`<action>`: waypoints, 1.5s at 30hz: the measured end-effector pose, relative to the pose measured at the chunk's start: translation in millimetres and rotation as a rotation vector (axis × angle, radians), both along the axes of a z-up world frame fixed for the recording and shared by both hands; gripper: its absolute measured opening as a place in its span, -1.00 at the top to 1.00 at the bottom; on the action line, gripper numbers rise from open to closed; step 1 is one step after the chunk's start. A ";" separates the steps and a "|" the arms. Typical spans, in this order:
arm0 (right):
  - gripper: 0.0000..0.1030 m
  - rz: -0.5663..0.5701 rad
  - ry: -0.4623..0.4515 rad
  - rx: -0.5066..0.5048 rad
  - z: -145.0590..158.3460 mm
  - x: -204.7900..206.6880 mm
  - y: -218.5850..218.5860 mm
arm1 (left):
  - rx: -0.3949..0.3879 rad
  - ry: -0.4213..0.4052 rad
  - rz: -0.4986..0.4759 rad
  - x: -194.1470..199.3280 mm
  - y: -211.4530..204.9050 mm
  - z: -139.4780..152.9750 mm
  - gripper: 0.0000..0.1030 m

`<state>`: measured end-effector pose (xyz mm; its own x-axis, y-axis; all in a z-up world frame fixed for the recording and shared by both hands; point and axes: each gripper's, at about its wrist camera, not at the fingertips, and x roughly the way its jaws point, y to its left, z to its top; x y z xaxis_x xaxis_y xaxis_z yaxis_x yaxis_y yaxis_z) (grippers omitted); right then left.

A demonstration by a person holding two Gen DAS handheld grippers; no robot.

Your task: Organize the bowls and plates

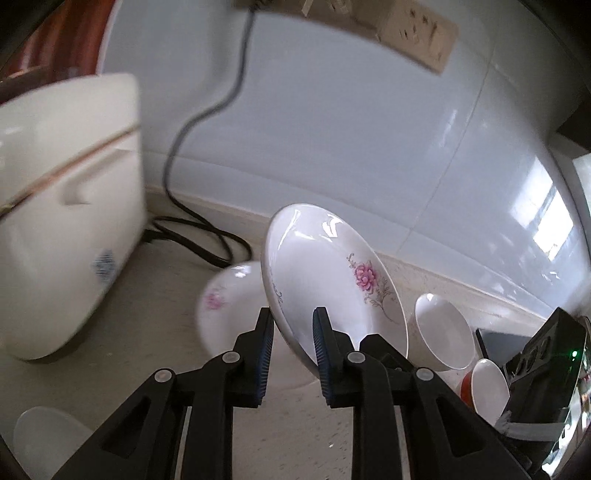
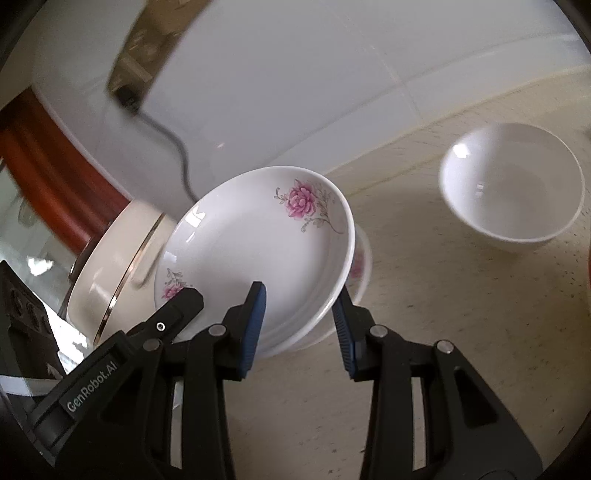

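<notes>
Both grippers clamped on the same flowered plate (image 2: 258, 254), held tilted and clear of the counter (image 2: 443, 332).

Left gripper (image 1: 293, 354): jaws pinched on the plate's near rim, one blue pad on the inner face, one behind it. Plate (image 1: 325, 280) stands nearly on edge in the left wrist view, pink flower toward its far side.

Right gripper (image 2: 299, 325): jaws closed across the rim on the opposite side, left pad inside the well, right pad under the outer edge. Left gripper's fingertip (image 2: 184, 299) visible at the plate's lower left rim in the right wrist view.

Second flowered plate (image 1: 229, 295) on the counter below and behind the held one, partly hidden by it.

Plain white bowl (image 2: 513, 184) upright on the counter, well apart to the right. In the left wrist view another white bowl (image 1: 443, 332) just right of the plate, and a smaller white dish (image 1: 489, 387) near it with something red beside; can't tell what.

Cream rice cooker (image 1: 66, 206) on the left of the counter, black cord (image 1: 195, 236) trailing behind it, grey cable (image 1: 207, 110) running up the white tiled wall (image 1: 369, 147) to a socket strip (image 1: 417, 33).
</notes>
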<state>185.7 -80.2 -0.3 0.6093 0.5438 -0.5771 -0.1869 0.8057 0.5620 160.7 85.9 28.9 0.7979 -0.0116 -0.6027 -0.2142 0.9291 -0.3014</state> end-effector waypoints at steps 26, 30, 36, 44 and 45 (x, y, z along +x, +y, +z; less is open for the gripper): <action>0.21 0.361 -0.051 -0.090 4.0 -66.2 99.3 | -0.001 -0.096 0.276 -118.6 75.1 -1.6 0.57; 0.21 0.401 -0.047 -0.108 2.6 -74.0 108.6 | 0.002 -0.093 0.304 -129.3 82.7 -2.3 0.57; 0.21 0.463 -0.037 -0.141 -3.5 -84.3 125.0 | 0.011 -0.089 0.338 -142.6 89.4 -4.4 0.57; 0.21 0.499 -0.036 -0.167 -5.7 -93.9 133.0 | 0.023 -0.079 0.359 -155.9 94.3 -8.2 0.58; 0.21 0.503 -0.035 -0.173 -6.1 -95.5 134.1 | 0.023 -0.076 0.361 -156.6 94.8 -9.1 0.58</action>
